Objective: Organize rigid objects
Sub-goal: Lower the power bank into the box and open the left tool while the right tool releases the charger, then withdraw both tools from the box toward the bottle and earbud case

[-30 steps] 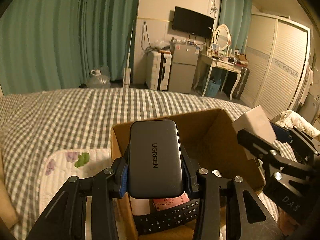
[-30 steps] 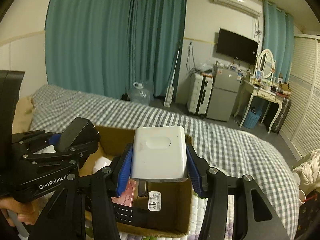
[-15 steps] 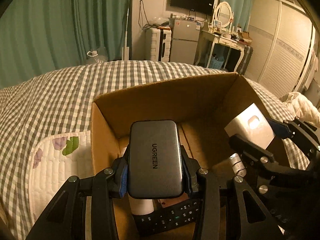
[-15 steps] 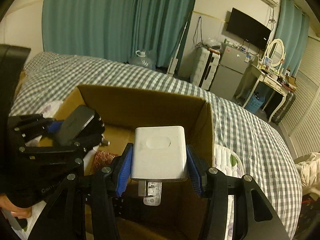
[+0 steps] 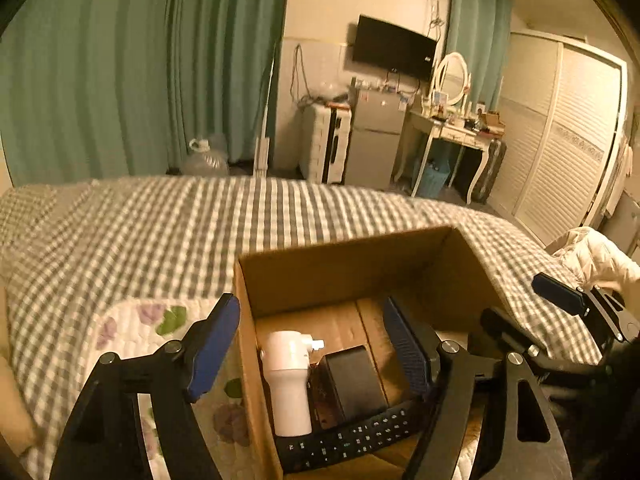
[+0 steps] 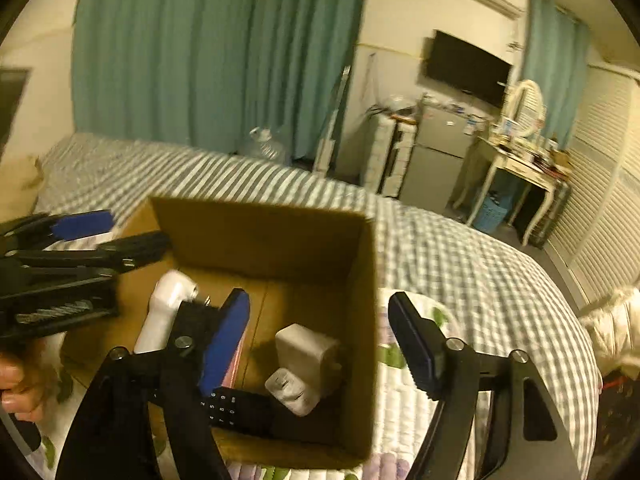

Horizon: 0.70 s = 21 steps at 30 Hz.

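An open cardboard box sits on the checked bed. My left gripper is open and empty above the box's left side. Below it lie the dark power bank, a white cylindrical device and a black remote. My right gripper is open and empty over the box's right wall. Below it lie the large white charger, a smaller white plug, the remote and the white device. The left gripper also shows in the right wrist view, and the right gripper in the left wrist view.
The box stands on a white floral quilted mat on the grey checked bedspread. A hand holds the left gripper's handle. White clothing lies at the bed's right edge. Beyond the bed stand curtains, a fridge and a dressing table.
Both grippers have opened. The power bank has dropped from the left gripper into the box and the white charger from the right gripper. Both views have tilted up.
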Available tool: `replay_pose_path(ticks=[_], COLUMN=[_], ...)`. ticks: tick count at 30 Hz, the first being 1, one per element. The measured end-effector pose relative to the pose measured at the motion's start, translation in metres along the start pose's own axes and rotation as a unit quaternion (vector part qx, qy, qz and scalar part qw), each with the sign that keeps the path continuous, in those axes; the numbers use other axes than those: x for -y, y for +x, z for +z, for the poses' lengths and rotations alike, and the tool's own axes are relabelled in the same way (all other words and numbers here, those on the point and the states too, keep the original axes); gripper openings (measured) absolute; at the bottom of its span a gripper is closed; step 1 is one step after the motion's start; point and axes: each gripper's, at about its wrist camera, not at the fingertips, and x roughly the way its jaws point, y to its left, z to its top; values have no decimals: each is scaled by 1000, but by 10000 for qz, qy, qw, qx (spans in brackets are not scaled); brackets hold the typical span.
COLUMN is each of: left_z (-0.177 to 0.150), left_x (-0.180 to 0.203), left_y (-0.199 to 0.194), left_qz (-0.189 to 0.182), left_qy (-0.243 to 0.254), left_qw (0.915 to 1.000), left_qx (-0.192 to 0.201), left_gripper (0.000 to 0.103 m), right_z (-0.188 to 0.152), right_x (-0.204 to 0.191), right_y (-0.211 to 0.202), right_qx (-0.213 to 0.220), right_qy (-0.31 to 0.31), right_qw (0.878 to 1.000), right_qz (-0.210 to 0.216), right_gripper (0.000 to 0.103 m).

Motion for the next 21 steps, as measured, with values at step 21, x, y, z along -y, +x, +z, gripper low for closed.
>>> replay_pose_path(ticks=[21], left_z=[-7], left_x=[3], left_y=[-177], left_qz=[469], left_qy=[-209], left_qw=[9921], left_qx=[1144], left_gripper=[94], right_z=[7], right_x=[17], right_y=[-197], right_qx=[1658], right_qy=[847], right_qw=[9802], right_qz=[-671], right_gripper=[103])
